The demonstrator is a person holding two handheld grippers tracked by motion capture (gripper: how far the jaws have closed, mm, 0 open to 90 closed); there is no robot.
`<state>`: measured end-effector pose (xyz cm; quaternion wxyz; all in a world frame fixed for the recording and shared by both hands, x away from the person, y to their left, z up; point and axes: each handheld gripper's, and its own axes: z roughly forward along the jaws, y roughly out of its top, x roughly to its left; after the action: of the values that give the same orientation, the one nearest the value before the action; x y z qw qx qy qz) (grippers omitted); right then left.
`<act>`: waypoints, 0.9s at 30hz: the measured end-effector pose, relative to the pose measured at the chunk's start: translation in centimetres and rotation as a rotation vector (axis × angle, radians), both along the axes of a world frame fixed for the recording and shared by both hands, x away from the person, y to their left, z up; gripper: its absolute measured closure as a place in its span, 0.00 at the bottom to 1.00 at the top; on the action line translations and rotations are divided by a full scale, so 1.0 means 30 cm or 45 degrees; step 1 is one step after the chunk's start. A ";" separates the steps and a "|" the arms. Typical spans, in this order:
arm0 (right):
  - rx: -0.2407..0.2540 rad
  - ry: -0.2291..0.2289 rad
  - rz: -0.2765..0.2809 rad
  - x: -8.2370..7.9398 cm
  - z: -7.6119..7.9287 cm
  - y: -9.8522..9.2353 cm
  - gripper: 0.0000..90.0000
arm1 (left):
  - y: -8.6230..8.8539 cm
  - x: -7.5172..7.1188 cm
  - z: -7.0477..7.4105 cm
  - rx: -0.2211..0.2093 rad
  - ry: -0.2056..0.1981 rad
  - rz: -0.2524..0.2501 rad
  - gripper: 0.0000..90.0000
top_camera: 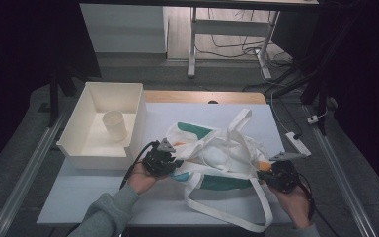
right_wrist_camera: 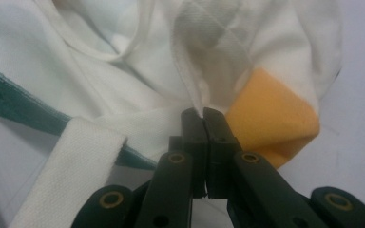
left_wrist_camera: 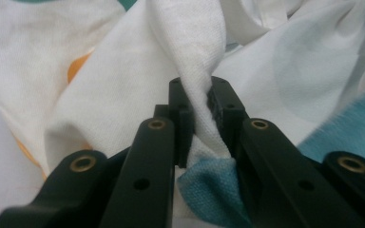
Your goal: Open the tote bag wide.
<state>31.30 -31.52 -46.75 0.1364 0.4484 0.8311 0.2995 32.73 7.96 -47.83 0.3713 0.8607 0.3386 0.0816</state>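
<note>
On the white bench (top_camera: 79,197), just in front of me, the tote bag (top_camera: 217,158) lay crumpled in a heap, its long straps (top_camera: 227,217) trailing toward my side. My left tongs (left_wrist_camera: 200,102) were clamped on a bunched fold of its white cloth at the bag's left edge, and my right tongs (right_wrist_camera: 203,116) were pinched together on a thin hem near the orange patch (right_wrist_camera: 271,123) at its right edge. So I judged the grasping done on both sides, while the spreading or flattening of the bag was yet to come: the cloth was wrinkled and the straps lay tangled. Beside it, at the left, stood the cream bin (top_camera: 128,123) with a paper cup (top_camera: 114,124) inside, untouched. As for writing, I could read none; the bag showed teal and orange shapes, perhaps a printed design, though the folds hid too much to tell.
</note>
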 end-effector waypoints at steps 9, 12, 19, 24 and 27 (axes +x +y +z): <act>-0.008 -0.023 0.025 -0.010 0.002 0.006 0.96 | 0.004 0.003 -0.009 -0.013 0.022 -0.009 0.86; 0.002 -0.078 0.035 -0.022 0.022 0.016 0.84 | -0.004 0.001 -0.006 -0.025 0.010 -0.020 0.72; 0.111 -0.265 0.139 -0.100 0.151 0.079 0.60 | -0.013 -0.018 0.047 -0.068 -0.065 -0.016 0.53; 0.142 -0.231 0.287 -0.124 0.149 0.151 0.55 | -0.035 0.000 0.094 -0.073 -0.114 -0.032 0.50; 0.129 -0.194 0.410 -0.147 0.126 0.233 0.51 | -0.069 0.043 0.101 -0.057 -0.100 -0.048 0.47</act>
<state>26.89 -24.53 -42.98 0.1265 0.2919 0.8632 0.3919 34.00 5.90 -44.79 0.4051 0.8545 0.3092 0.1006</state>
